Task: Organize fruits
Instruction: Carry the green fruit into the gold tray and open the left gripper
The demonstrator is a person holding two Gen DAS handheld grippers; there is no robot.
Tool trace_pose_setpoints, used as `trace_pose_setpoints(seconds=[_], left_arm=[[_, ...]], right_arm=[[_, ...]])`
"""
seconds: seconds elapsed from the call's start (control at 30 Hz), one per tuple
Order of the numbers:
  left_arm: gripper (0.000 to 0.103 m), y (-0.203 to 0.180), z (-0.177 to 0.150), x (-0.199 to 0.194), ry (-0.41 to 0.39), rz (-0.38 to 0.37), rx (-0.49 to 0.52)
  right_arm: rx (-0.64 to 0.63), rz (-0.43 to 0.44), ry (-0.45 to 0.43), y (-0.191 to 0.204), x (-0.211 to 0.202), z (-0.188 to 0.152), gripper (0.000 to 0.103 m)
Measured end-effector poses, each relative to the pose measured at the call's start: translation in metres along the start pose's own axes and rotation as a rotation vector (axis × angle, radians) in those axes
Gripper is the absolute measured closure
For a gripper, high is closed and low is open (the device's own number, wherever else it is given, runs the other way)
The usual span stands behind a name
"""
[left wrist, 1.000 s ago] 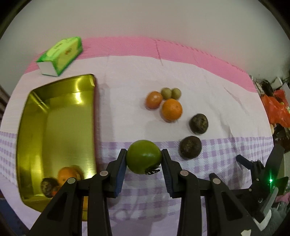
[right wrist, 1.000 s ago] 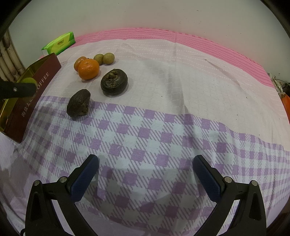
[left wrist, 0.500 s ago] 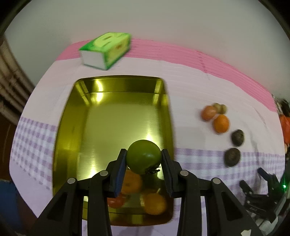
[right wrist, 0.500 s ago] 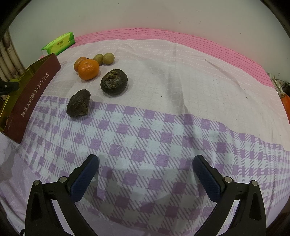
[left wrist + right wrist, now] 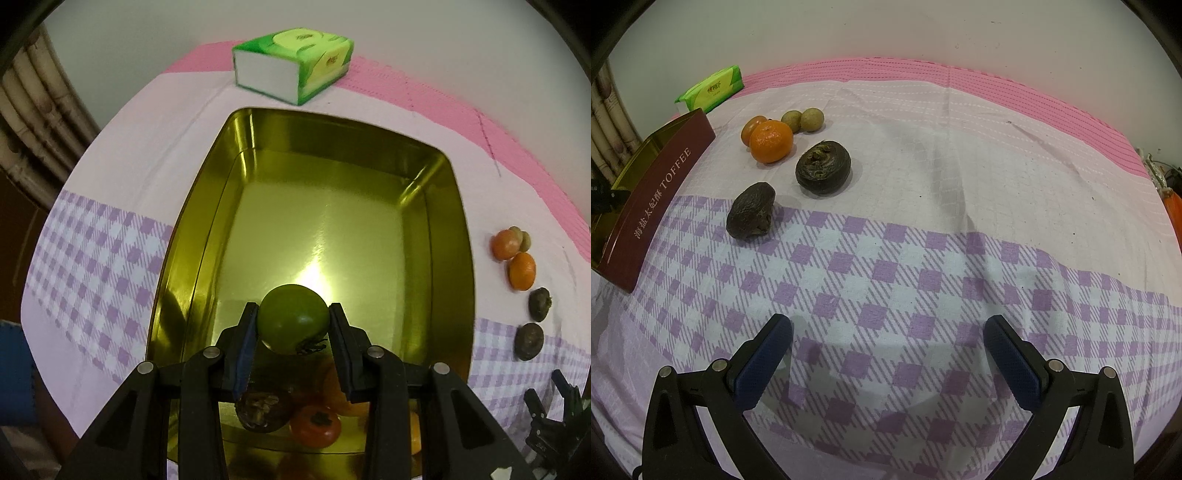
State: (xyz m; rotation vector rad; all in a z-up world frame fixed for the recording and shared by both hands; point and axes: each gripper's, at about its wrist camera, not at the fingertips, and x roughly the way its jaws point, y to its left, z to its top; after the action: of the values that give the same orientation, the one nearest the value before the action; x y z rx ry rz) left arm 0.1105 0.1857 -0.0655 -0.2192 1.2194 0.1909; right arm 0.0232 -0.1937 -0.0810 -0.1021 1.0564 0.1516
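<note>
the left gripper [image 5: 293, 325] is clamped on a smooth round green fruit [image 5: 293, 317], blue ribbed pads pressing both its sides, above the near end of the shiny gold metal tin [image 5: 192, 236]; beneath it in the tin lie a wrinkled dark fruit [image 5: 260, 411] and a glossy red-orange one [image 5: 316, 424], with more orange partly hidden; the right gripper [image 5: 888, 352] hangs with jaws wide apart over the soft checked cloth [image 5: 923, 266]; farther off on the cloth sit two dark shrivelled fruits [image 5: 751, 210], two orange ones [image 5: 771, 141] and two small greenish-brown balls [image 5: 812, 119]; farthest, a green tissue pack [image 5: 711, 89].
</note>
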Motion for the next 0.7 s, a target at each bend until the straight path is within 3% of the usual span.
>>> trace_pose_setpoints(seconds=[0.7], left_arm=[[0.068,-0.004,0.001,0.021,0.044,0.041,-0.006]], right_arm=[[0.004,-0.007,0.001,0.000,0.000,0.000,0.000]])
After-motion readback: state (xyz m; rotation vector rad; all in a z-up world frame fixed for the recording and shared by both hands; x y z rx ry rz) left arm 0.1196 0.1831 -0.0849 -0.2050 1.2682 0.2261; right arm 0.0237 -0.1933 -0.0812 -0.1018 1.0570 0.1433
